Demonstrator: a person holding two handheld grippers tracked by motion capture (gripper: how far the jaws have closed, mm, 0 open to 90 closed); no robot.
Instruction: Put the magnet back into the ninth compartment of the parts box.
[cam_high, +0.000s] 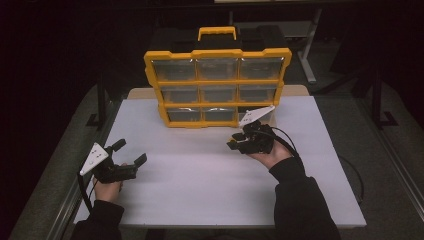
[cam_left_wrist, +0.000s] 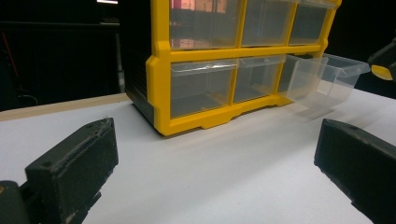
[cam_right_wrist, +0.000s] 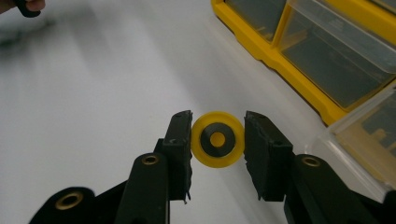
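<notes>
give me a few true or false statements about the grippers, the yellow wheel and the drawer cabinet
1. The right gripper is shut on the yellow wheel. True.
2. The left gripper holds a drawer. False: its jaws stand open with nothing between them.
3. The bottom right drawer of the yellow drawer cabinet is pulled out. True.
4. The cabinet lies flat on the white table. False: it stands upright.
</notes>
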